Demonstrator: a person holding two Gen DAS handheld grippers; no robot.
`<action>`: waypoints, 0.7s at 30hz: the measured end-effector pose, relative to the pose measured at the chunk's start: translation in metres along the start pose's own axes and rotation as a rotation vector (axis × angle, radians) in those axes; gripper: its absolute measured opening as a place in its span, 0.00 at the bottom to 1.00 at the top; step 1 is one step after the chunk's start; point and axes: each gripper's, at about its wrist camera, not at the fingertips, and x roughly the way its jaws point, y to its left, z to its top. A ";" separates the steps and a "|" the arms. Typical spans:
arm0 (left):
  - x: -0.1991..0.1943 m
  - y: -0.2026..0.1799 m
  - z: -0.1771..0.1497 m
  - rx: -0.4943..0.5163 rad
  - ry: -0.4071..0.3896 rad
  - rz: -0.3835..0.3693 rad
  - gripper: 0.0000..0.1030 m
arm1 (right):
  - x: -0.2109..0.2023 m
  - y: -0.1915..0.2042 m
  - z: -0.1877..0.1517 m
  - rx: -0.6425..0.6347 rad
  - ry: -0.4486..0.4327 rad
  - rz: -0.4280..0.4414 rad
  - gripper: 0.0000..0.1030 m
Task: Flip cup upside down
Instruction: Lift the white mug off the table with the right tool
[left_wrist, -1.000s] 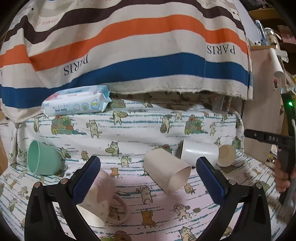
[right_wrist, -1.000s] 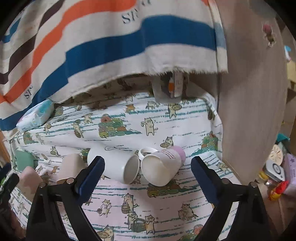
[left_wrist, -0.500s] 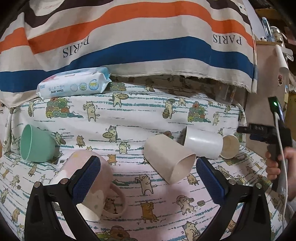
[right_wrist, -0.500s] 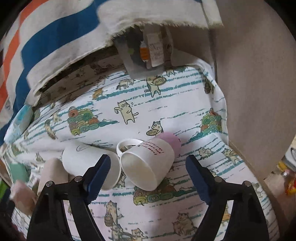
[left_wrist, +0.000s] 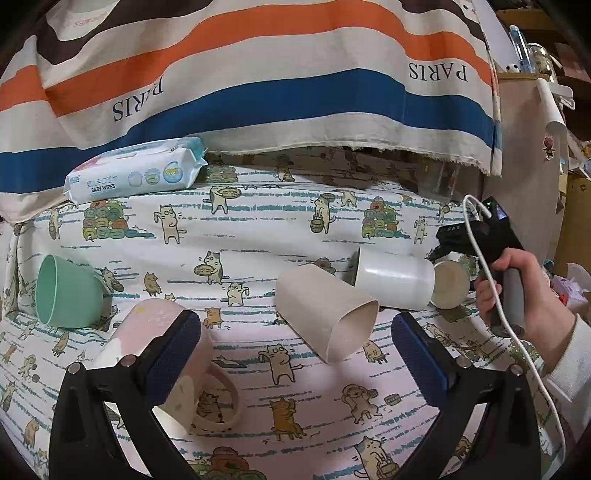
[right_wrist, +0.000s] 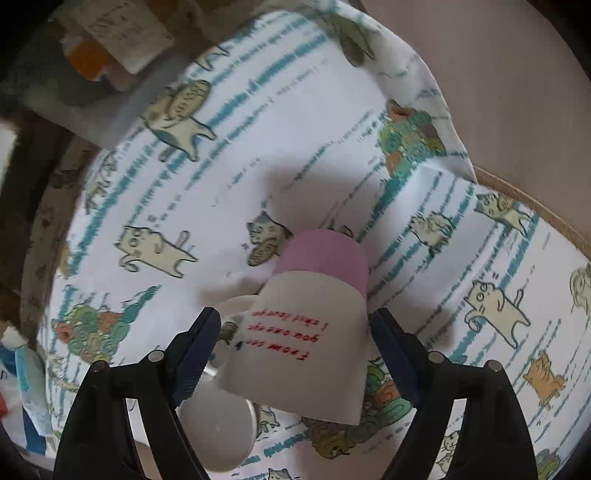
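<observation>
right tongs spread around mug | left tongs spread | mug mouth hidden

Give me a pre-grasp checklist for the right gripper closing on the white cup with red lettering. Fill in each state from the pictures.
1. Right gripper open: ok, both pads stand apart.
2. White cup with red lettering between the pads: ok, one pad on each side.
3. Pads touching the cup wall: cannot tell, right pad looks very close.
4. Cup on its side, not yet flipped: ok, pink base points away.
5. Neighbouring white cup out of the way: not ok, it sits just below the left pad.
6. Left gripper free: ok, open, holding nothing.
</observation>
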 end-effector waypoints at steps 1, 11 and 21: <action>0.000 -0.001 0.000 0.002 0.000 0.000 1.00 | 0.001 -0.001 -0.001 0.007 -0.006 -0.023 0.83; -0.002 -0.002 0.000 0.010 -0.011 0.012 1.00 | 0.021 -0.003 -0.017 0.028 0.054 0.030 0.80; -0.004 -0.001 0.000 0.018 -0.019 0.012 1.00 | -0.005 -0.009 -0.029 -0.046 0.052 0.044 0.76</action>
